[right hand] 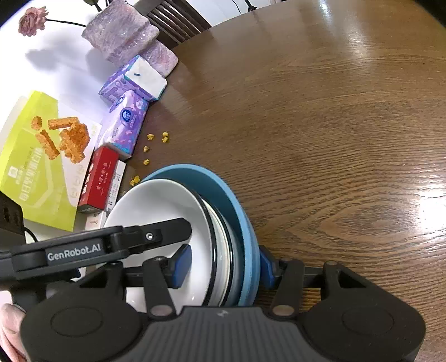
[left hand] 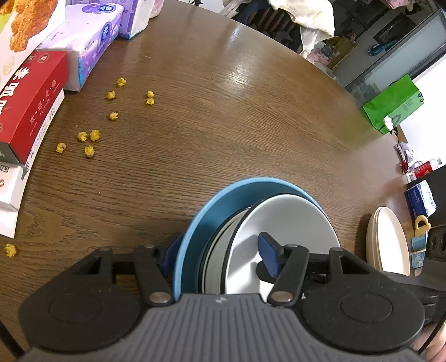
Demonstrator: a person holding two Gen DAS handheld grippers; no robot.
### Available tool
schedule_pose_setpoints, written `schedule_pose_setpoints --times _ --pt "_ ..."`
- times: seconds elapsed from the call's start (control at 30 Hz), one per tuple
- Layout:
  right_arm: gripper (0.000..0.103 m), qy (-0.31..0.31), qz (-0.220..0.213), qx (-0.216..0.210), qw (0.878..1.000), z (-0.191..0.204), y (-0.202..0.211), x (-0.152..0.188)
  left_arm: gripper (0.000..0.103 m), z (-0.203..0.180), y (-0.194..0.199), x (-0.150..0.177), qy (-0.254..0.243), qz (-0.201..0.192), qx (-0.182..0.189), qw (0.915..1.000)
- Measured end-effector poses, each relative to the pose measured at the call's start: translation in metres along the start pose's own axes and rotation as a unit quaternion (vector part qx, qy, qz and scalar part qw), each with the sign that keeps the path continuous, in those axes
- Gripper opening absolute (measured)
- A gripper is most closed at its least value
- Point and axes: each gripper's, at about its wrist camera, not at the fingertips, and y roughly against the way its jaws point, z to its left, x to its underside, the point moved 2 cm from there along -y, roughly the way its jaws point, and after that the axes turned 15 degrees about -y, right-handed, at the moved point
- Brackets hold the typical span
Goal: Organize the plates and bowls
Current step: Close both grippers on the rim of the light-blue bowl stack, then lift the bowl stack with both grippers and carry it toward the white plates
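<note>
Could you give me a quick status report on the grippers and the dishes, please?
Left gripper and right gripper both clamp the dish stack's rims: blue plate under white bowl. Cream plates alongside. Yellow crumbs ahead.

Lived-in home dining area. Wooden bench (left hand: 251,117) carries tissue packs (left hand: 92,36) and snack boxes (right hand: 41,156) at ten o'clock. Draped chair (left hand: 292,19) at twelve, shopping bag (left hand: 393,105) at two.

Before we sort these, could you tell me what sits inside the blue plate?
Nested in the blue plate are a black-rimmed dish and, innermost, a white bowl. Anything between them is hidden.
</note>
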Motion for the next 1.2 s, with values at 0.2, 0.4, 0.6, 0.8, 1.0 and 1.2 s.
schedule_pose_setpoints --times 0.2,0.4,0.6,0.8,1.0,1.2 --pt "0.048 -0.007 0.015 -0.013 1.0 -0.002 -0.003 -0.004 0.06 0.007 -0.002 -0.005 0.005 0.012 0.021 0.9997" --pt "0.045 -0.015 0.02 -0.023 0.999 -0.006 -0.002 -0.007 0.06 0.006 -0.001 -0.006 0.002 0.012 0.018 0.9998" --pt "0.043 -0.019 0.011 -0.031 0.999 -0.008 0.002 -0.005 0.059 0.001 -0.001 -0.005 -0.006 0.008 0.013 0.9999" --pt "0.043 -0.016 0.004 -0.036 0.999 -0.007 0.003 -0.005 0.058 -0.002 -0.002 -0.003 -0.006 0.005 0.011 0.9999" --pt "0.042 -0.022 0.004 -0.041 0.999 -0.01 0.006 -0.004 0.058 -0.002 -0.002 -0.002 -0.005 0.005 0.011 0.9999" --pt "0.042 -0.031 0.004 -0.044 0.999 -0.011 0.006 -0.004 0.057 -0.002 -0.002 -0.003 -0.005 0.006 0.01 0.9999"
